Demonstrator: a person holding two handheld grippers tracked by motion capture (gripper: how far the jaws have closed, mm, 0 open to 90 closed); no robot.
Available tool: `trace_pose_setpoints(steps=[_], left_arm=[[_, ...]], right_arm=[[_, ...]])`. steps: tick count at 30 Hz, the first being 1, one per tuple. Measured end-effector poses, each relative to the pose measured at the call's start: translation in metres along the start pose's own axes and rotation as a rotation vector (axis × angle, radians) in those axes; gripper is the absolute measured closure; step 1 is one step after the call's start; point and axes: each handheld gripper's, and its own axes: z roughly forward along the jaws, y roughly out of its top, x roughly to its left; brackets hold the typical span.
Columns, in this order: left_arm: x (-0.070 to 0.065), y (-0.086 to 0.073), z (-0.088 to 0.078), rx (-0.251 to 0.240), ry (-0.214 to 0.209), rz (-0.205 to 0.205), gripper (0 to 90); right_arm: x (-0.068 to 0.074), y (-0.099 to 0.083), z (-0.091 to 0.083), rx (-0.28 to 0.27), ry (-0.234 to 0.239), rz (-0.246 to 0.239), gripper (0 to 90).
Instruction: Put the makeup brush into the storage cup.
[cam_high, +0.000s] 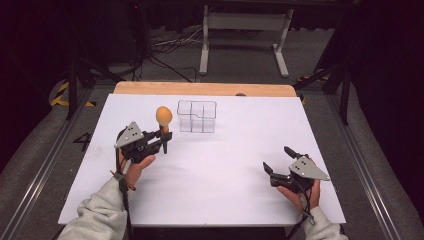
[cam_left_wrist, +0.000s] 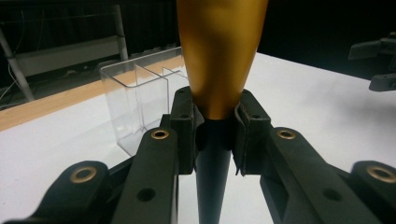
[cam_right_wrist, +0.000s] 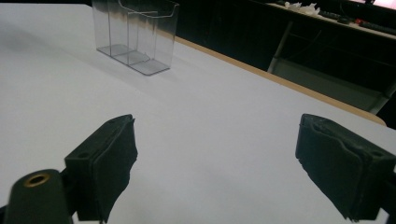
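Clamping a tapered orange-and-black brush (cam_high: 163, 121) upright, the left hand-held gripper (cam_high: 164, 138); right hand-held gripper (cam_high: 279, 161) gapes wide.

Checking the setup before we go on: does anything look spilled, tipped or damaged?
Nothing stands out. The clear divided container stands upright and empty on the white table. The left tongs grip an orange-headed, dark-handled tool upright; the right tongs are open, empty.

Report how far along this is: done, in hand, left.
Done: the left gripper has the orange-headed tool off the table, upright, fingers shut on its dark handle. In hand: carrying it beside the clear organizer. Left, probably: dropping it into a compartment. The right gripper waits open.
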Motion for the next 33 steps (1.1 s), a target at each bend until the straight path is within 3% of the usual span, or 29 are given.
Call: trace_pose_setpoints(steps=[7,16,20,24,33], left_arm=[[0.002,0.007,-0.004,-0.037,-0.004,0.007,73.4],[0.008,0.024,-0.004,-0.091,0.016,0.015,73.4],[0.007,0.034,0.002,-0.126,0.006,0.015,73.4],[0.003,0.053,0.01,-0.156,-0.013,0.036,73.4],[-0.001,0.079,0.034,-0.181,-0.045,0.036,73.4]], right_arm=[[-0.004,-0.006,0.003,0.012,-0.008,0.026,12.8],[-0.005,-0.007,0.003,-0.011,-0.006,0.041,12.6],[-0.006,-0.007,0.002,-0.021,-0.021,0.046,12.2],[-0.008,-0.005,-0.003,-0.065,-0.047,0.054,12.2],[-0.01,-0.004,-0.006,-0.088,-0.066,0.06,12.3]])
